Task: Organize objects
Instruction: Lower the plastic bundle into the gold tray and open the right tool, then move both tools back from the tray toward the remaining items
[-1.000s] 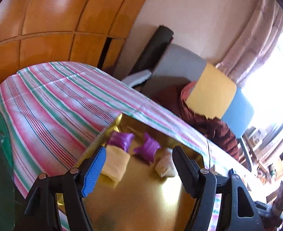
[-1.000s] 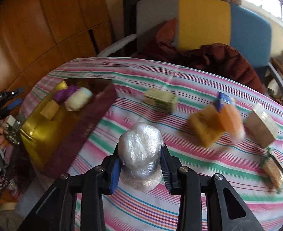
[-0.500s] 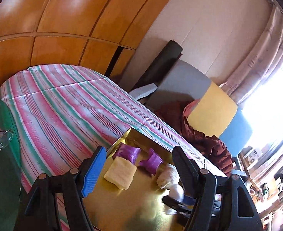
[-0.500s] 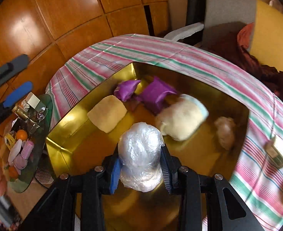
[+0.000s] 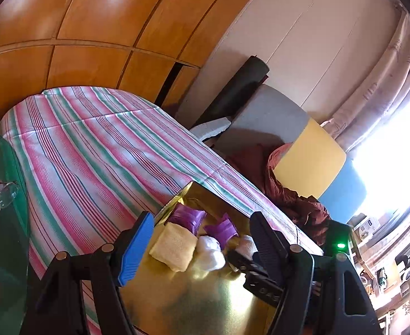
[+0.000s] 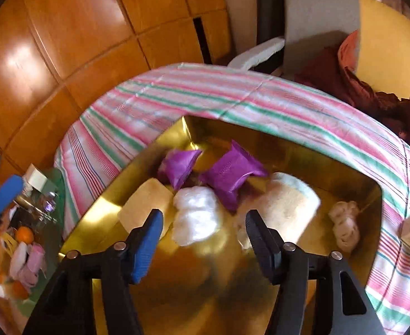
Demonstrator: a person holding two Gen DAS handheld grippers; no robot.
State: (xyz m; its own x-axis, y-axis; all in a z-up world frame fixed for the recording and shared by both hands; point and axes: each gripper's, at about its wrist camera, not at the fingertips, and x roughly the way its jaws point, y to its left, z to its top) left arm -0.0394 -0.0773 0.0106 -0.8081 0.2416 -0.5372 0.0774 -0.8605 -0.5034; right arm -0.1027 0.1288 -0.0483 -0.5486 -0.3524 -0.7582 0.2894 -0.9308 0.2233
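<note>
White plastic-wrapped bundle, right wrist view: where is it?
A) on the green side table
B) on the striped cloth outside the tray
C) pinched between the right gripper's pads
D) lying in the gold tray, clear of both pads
D: the white plastic-wrapped bundle lies on the floor of the gold tray beside the yellow block; the right gripper has just been opening, and neither pad touches the bundle.

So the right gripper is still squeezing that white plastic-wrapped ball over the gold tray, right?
Not squeezing: the right wrist view shows the right gripper with jaws just opened, and the white plastic-wrapped ball lying free in the gold tray.
</note>
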